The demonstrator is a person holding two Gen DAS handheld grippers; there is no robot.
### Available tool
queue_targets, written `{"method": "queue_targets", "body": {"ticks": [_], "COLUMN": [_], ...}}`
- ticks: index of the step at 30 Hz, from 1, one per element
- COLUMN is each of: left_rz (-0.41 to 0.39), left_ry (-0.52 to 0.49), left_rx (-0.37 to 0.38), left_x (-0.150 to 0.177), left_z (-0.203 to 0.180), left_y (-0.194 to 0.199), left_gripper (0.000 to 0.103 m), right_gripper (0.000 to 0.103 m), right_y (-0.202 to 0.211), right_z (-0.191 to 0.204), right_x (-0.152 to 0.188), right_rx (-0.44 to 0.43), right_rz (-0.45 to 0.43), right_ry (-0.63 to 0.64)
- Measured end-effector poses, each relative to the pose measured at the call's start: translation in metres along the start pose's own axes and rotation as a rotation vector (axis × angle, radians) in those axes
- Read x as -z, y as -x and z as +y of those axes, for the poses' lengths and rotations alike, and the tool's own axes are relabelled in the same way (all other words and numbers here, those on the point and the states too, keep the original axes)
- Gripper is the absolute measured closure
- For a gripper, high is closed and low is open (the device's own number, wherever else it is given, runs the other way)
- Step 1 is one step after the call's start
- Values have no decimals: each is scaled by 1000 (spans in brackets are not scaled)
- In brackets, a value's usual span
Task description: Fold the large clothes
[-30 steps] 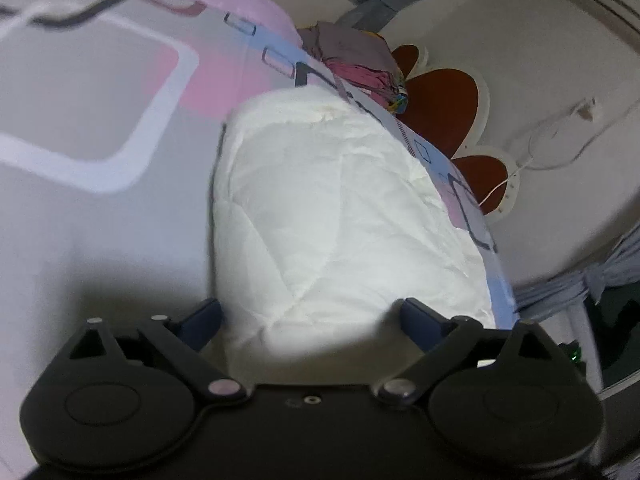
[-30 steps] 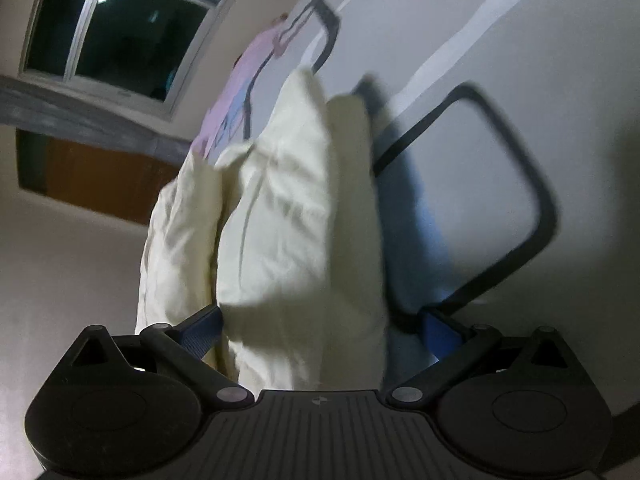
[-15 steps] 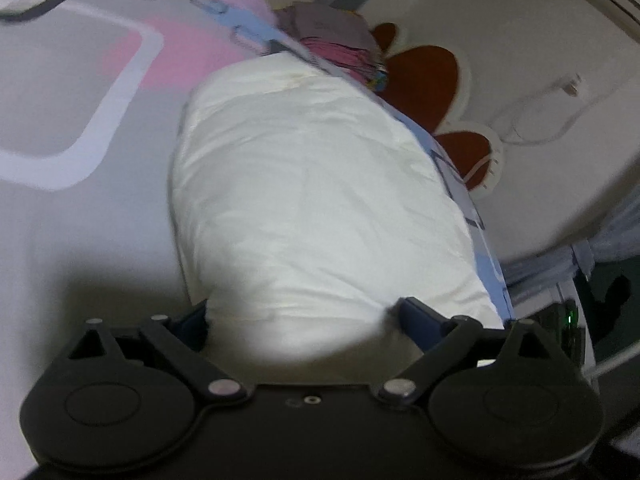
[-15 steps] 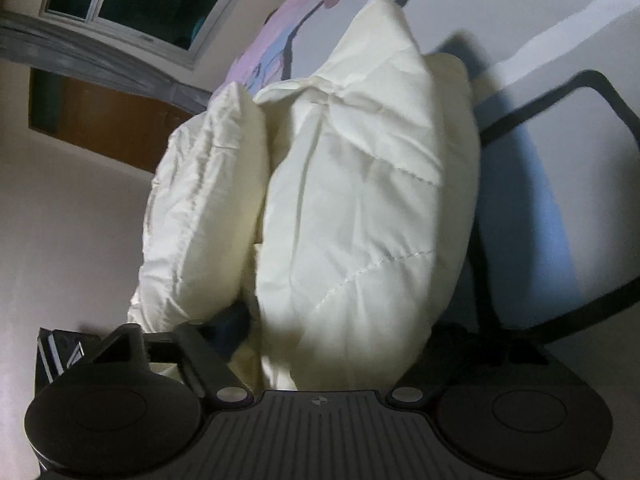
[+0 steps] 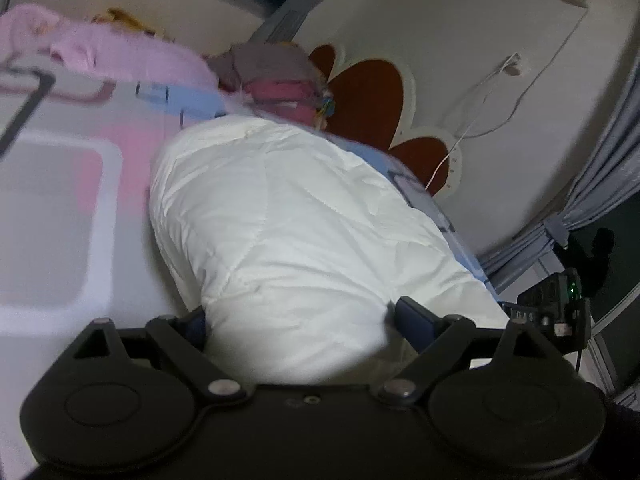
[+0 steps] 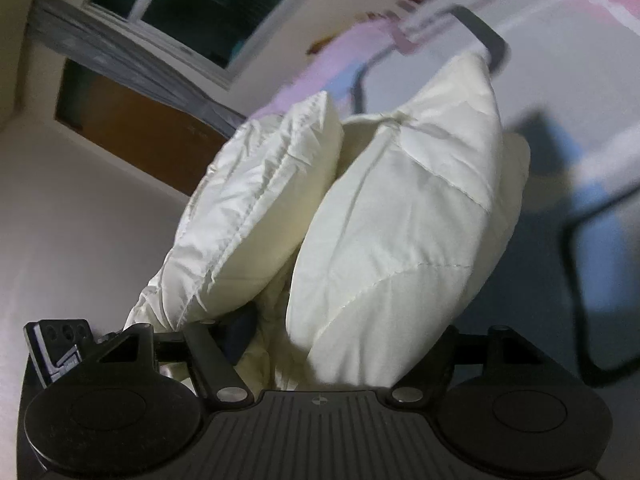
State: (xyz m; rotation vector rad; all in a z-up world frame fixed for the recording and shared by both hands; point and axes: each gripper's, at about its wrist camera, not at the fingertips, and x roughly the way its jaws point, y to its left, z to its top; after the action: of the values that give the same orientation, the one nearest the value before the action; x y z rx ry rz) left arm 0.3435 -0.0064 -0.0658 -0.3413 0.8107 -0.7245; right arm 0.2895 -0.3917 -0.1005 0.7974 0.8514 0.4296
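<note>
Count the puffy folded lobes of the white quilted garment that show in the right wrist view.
2. One lobe stands on the left, toward the window; a bigger lobe stands right of it, against the patterned bedsheet. Further layers may be hidden between them.

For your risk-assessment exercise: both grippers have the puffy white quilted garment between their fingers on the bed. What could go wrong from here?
1. The quilted garment is thick and bulges between the left gripper fingers; it may slip out.
2. At the right gripper two puffy layers stand apart, so the fold may spring open.
3. The garment lies near the bed edge and could slide off.
</note>
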Motion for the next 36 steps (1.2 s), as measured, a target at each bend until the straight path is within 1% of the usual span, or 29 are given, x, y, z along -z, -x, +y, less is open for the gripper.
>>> {"method": "queue_targets", "body": {"ticks": [5,8,11,14,19,23,25,27,30,33,36], "left_rz": [-61,-96,-123,-148,-170,-161,-137,-106,-106,-103,-91], "left_ry": [-30,-33,-23,0,71,116,137,152,157,144,143], "left_rx": [-15,-37,-63,-89,-130,-168,-184,-196,-189,-204,-216], "left_x": [-16,-21,-24,-24,-15,1,8,17,24,23,20], "left_z": [13,28,46,74,121,154,170,181,189,189,192], "left_y": [35,59,82,107,131,135,132,124,123,121,125], "left_gripper": [13,13,13,13,13,13,13,13,12,9,6], "right_gripper": [34,34,34,34,34,34,34,34,33,33,33], "right_y": [-33,-64,-93,-127,-186,-225,-251,-265,-271,-279,-266], "right_z": [50,79,98,121,156,160,151,132,109,104,106], "right_x": [-8,-8,-4,6,26,43,51,61,72,66,69], "right_rx": [-21,-40,-55,-63,-74,-48,3,61,50,50,69], "right_rz": [-19,-13,4,25,53,108,156,201,197,193,182], "right_ry": [73,106,132,161,230,281,272,231,145,129,132]}}
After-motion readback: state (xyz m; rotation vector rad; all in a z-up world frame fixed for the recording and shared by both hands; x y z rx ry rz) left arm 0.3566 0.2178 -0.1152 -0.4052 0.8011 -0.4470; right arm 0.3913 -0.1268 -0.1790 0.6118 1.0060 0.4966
